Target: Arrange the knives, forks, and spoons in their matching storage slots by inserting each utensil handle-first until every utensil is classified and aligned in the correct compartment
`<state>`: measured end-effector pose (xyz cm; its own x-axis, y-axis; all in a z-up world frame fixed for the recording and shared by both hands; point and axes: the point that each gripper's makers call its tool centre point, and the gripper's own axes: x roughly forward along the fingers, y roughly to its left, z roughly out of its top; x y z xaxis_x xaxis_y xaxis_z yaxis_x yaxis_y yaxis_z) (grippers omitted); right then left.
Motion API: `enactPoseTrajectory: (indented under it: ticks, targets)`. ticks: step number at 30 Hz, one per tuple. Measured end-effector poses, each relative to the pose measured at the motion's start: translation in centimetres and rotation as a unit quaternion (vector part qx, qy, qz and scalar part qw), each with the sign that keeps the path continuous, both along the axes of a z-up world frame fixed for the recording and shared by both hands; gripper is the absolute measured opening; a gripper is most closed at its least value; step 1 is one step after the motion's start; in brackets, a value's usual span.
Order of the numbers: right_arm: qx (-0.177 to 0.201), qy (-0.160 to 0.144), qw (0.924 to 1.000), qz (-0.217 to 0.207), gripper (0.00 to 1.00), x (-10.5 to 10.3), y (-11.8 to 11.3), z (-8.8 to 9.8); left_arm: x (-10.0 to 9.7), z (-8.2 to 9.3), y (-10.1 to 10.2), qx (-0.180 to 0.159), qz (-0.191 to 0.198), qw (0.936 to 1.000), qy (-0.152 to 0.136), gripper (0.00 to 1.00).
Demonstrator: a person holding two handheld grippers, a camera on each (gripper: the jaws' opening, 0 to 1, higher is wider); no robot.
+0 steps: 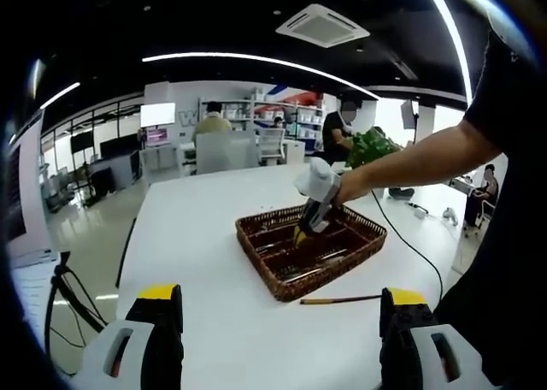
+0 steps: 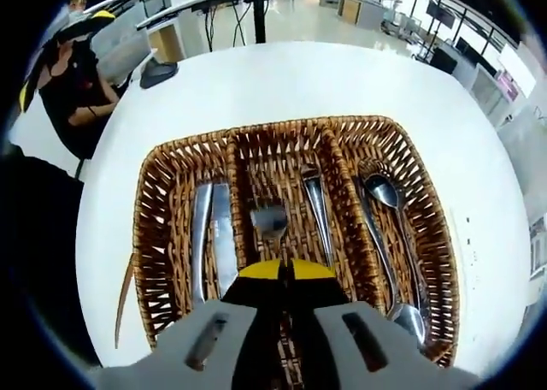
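In the right gripper view, the right hand-held gripper (image 2: pixel 285 270) is pointing down into the wicker tray (image 2: pixel 154 236), its yellow-tipped jaws pressed together on the handle of a fork (image 2: pixel 271 221) whose tines are lying in the middle compartment. Just beside it in the same compartment another fork (image 2: pixel 317 203) is lying lengthwise. In the compartment to the view's left, two knives (image 2: pixel 212 236) are resting side by side, touching. In the compartment to the view's right, two spoons (image 2: pixel 386 227) are lying lengthwise, their bowls at opposite ends. A thin brown stick (image 2: pixel 126 289) is lying on the desk (image 2: pixel 299 78) just outside the tray's edge. No writing on the cutlery or tray can be read.

In the left gripper view, the left hand-held gripper (image 1: pixel 282 322) is hanging above the near desk edge with its jaws wide apart and holding nothing. Bare white desk is lying open between it and the tray, with free surface also stretching away at the view's left. The stick is showing here just short of the tray's near rim. A person's arm (image 1: pixel 410 163) is reaching in from the right, holding the right hand-held gripper down into the tray. Farther off, a cable (image 1: pixel 410 240) is trailing over the desk, a green plant (image 1: pixel 369 146) is standing beyond, and people are sitting among shelves and monitors under a ceiling vent (image 1: pixel 322 25).
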<state>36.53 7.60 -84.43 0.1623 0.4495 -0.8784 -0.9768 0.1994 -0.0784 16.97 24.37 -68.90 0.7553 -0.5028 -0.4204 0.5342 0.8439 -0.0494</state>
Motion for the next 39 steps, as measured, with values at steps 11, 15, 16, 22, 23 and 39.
enactPoseTrajectory:
  ticks: [11, 15, 16, 22, 23, 39]
  targets:
    - [0.085, -0.061, 0.9932, -0.052, 0.53, 0.9, -3.4, 7.7, 2.7, 1.6, -0.9, -0.008, -0.017, 0.9996, -0.020, 1.00]
    - [0.104, -0.075, 0.9881, -0.085, 0.76, 0.8, -5.5, 9.8, 3.8, 2.4, -1.3, -0.015, -0.024, 0.9992, -0.029, 1.00]
    - [0.109, -0.081, 0.9862, -0.095, 0.79, 0.8, -6.0, 10.2, 4.2, 2.6, -1.4, -0.018, -0.026, 0.9991, -0.030, 1.00]
    - [0.153, -0.105, 0.9692, -0.161, 0.95, 0.1, -9.4, 13.1, 5.5, 3.2, -2.3, -0.026, -0.037, 0.9983, -0.038, 1.00]
    - [0.158, -0.109, 0.9672, -0.166, 0.97, -0.4, -9.7, 13.7, 5.8, 3.1, -2.4, -0.015, -0.038, 0.9982, -0.043, 1.00]
    - [0.218, -0.188, 0.9067, -0.308, 0.99, -6.0, -19.0, 18.2, 7.1, 2.3, -4.7, -0.009, -0.086, 0.9959, -0.027, 1.00]
